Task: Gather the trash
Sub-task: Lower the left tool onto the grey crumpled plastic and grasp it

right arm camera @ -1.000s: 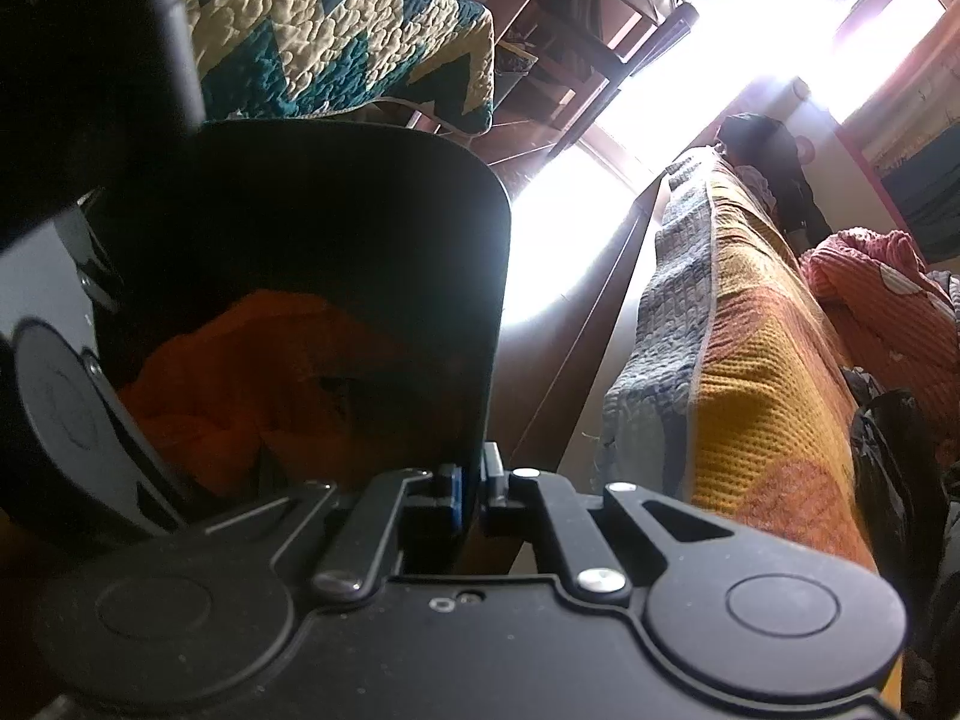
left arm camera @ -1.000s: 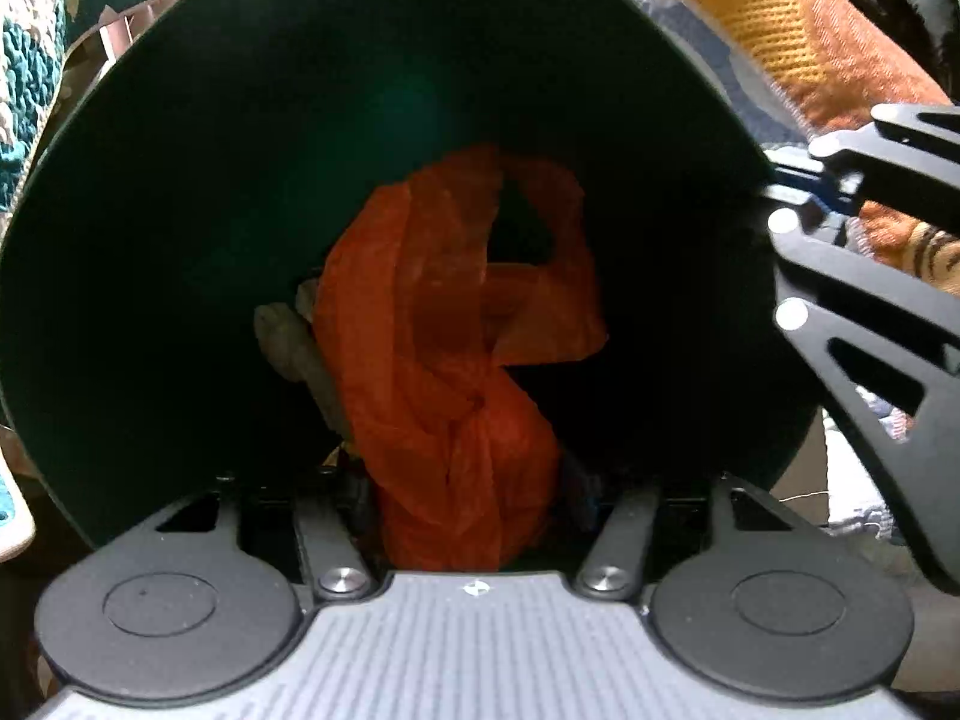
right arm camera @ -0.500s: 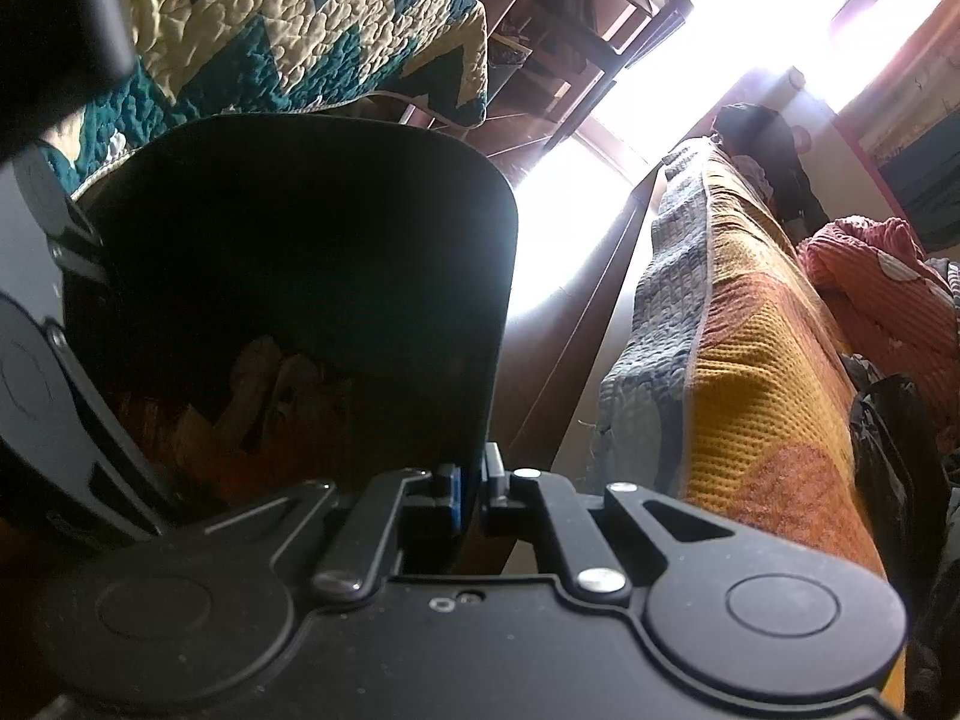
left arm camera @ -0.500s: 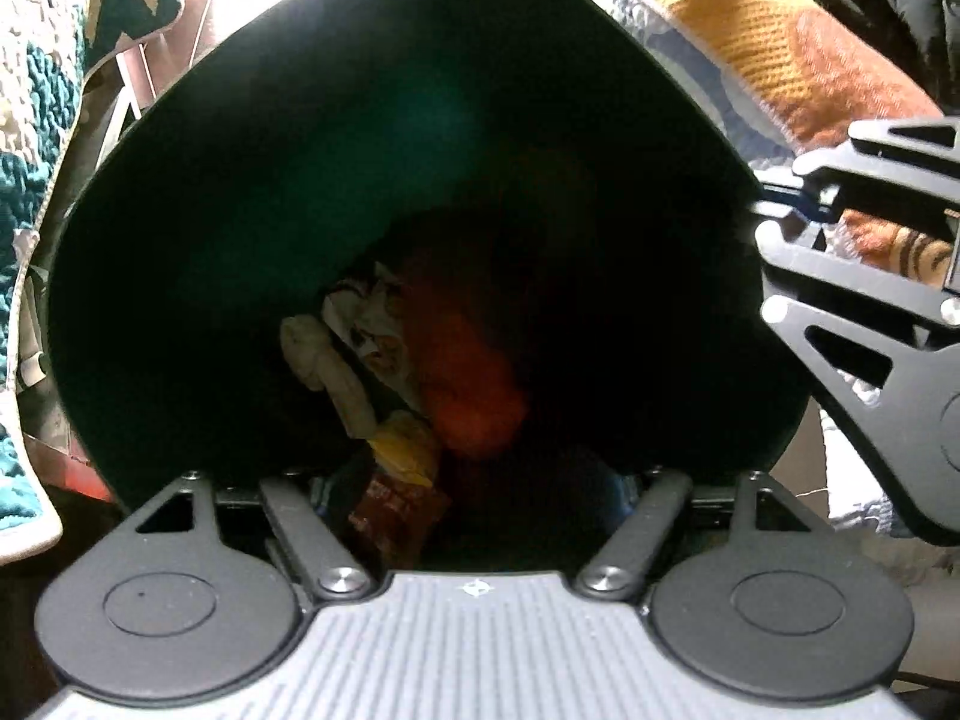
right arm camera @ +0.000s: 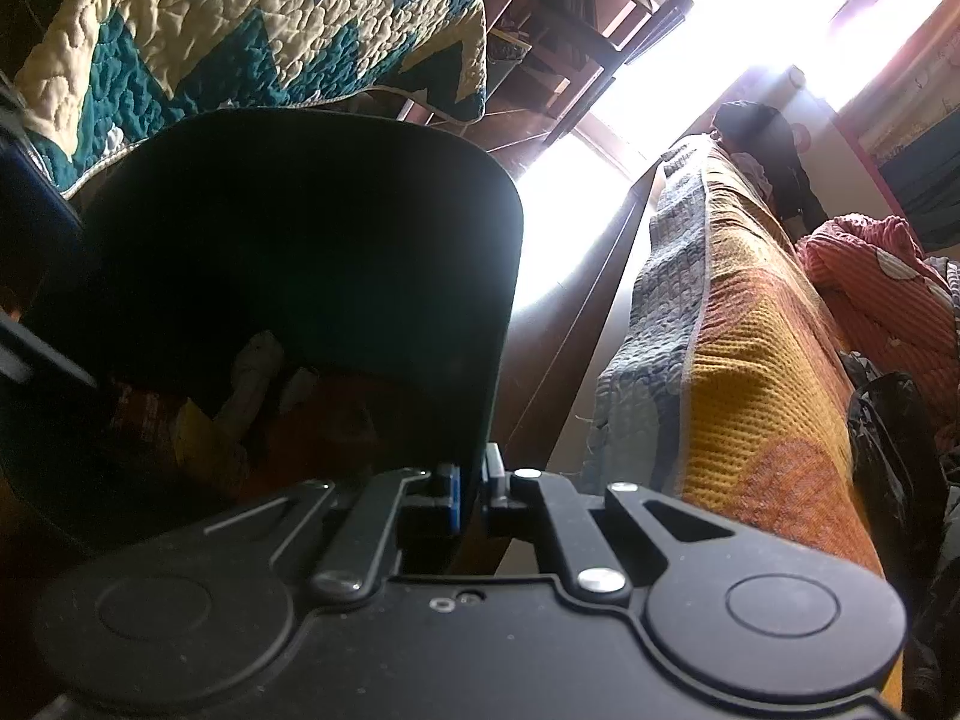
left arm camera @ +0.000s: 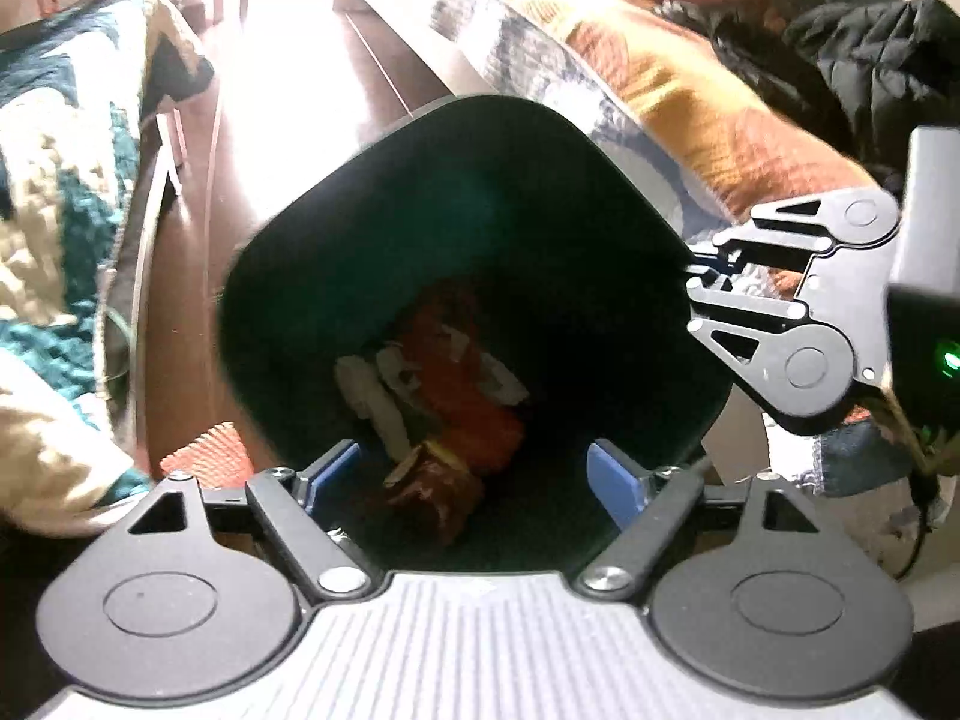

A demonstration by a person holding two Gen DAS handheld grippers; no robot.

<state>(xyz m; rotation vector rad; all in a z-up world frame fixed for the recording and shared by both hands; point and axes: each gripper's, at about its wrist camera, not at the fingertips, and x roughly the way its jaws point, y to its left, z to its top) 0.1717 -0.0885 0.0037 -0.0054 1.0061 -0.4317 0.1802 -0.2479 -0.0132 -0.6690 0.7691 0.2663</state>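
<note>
- While the dark bin (left arm camera: 480,192) stands open between 2 beds, trash lies at its bottom: an orange bag (left arm camera: 474,402), pale paper scraps (left arm camera: 372,396) and a brown-and-yellow wrapper (left arm camera: 432,492).
- Seen from the right wrist, the same trash shows low inside the bin (right arm camera: 300,252), the orange bag (right arm camera: 336,420) beside the pale scraps (right arm camera: 255,372).
- Left gripper (left arm camera: 474,471) hangs over the bin's mouth with its blue pads (left arm camera: 612,480) far apart; its jaws have just been opening, and nothing sits between them, the trash lying well below.
- Right gripper (right arm camera: 474,489) is clamped tight on the bin's rim, 1 pad inside the wall and 1 outside; from the left wrist it (left arm camera: 708,276) shows at the bin's right edge.
- Brown floor (left arm camera: 180,276) runs under the bin, with a small red mat (left arm camera: 210,450) just beside the bin's left side.
- A teal-and-cream zigzag quilt (right arm camera: 240,36) covers the bed on the left.
- An orange, grey and rust blanket (right arm camera: 750,390) covers the bed on the right, with a dark jacket (left arm camera: 870,60) and a pink striped cloth (right arm camera: 882,300) heaped on it.
- Bright window light (right arm camera: 750,30) washes out the far end of the room.
</note>
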